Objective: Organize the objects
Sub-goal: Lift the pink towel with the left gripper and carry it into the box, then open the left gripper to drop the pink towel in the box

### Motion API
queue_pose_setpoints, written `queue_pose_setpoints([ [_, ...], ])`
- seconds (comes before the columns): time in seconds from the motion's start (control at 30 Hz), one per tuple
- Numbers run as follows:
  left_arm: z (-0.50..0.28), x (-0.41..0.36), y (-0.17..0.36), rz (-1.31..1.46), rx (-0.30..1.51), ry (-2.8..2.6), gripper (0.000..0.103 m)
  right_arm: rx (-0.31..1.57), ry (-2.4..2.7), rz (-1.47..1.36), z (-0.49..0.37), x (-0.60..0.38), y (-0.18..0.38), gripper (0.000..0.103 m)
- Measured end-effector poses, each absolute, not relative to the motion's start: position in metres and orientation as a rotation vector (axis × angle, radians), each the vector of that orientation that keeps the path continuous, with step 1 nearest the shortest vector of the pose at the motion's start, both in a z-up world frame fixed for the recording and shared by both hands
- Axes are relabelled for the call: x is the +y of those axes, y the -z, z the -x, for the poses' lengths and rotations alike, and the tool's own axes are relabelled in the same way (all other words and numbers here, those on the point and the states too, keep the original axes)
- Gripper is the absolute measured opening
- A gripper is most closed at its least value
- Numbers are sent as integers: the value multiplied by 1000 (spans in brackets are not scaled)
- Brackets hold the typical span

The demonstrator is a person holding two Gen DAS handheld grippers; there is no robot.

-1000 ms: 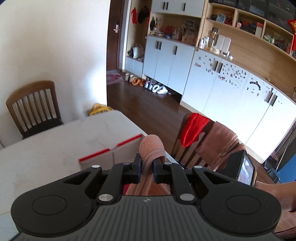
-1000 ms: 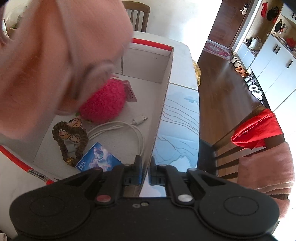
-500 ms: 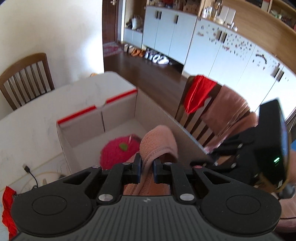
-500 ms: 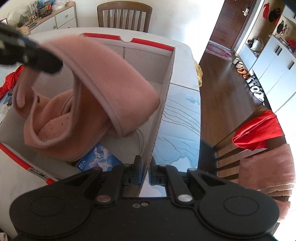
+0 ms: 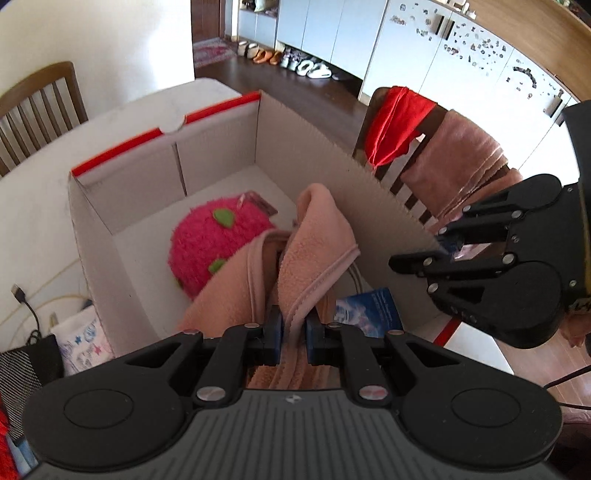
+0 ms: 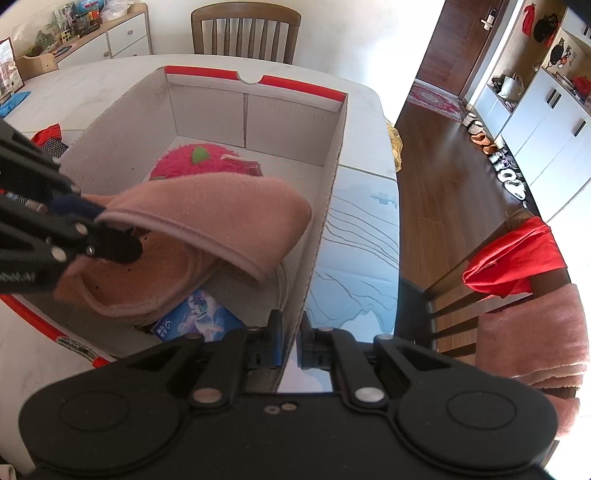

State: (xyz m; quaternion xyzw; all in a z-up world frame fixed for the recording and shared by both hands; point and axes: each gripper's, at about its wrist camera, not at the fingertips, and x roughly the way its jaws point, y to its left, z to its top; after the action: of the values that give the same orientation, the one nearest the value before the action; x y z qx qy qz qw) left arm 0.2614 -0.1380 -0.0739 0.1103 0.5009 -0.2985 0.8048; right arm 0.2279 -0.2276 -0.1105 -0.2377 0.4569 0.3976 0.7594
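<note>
My left gripper (image 5: 294,334) is shut on a pink towel (image 5: 310,243) and holds it low inside the open cardboard box (image 5: 122,273). In the right wrist view the towel (image 6: 207,218) drapes into the box (image 6: 332,177), its lower folds resting on the contents. My right gripper (image 6: 291,343) is shut on the box's near right wall and shows in the left wrist view (image 5: 439,254). A pink strawberry plush (image 5: 210,243), a blue card (image 6: 195,325) and a white cable lie in the box.
A chair (image 6: 509,280) with a red cloth and a pink towel stands right of the table. Another chair (image 6: 243,33) stands at the far side. A black cable (image 5: 26,306), a patterned pouch (image 5: 83,343) and a red item (image 6: 46,133) lie left of the box.
My left gripper has lowered the pink towel further into the box and tilted downward. The towel now covers the beads and cable. My right gripper has held still on the box wall.
</note>
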Motion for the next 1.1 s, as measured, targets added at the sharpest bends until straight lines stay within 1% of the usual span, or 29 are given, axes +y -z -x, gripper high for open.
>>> queue_pose_setpoints([
  [0.23,-264,-137,92,-216,1153,653,11,998,-862,516,-228,-227,110,6],
  [0.5,-261,-131,91,-193,1148,667,13,1001,-858,515,-228,-226,110,7],
  [0.6,-258,-128,88,-188,1137,671,17,1000,-859,516,-228,-226,111,7],
  [0.7,-255,-124,85,-175,1124,672,25,1001,-857,517,-228,-226,111,7],
  [0.73,-254,-123,83,-173,1121,669,29,1002,-857,517,-228,-226,111,7],
  [0.83,-249,-117,76,-155,1100,666,33,1001,-856,518,-228,-226,111,7],
  [0.97,-244,-107,63,-129,1063,659,48,1002,-854,522,-227,-225,110,7],
  [1.1,-236,-97,48,-125,1018,656,48,1004,-852,521,-228,-225,110,7],
])
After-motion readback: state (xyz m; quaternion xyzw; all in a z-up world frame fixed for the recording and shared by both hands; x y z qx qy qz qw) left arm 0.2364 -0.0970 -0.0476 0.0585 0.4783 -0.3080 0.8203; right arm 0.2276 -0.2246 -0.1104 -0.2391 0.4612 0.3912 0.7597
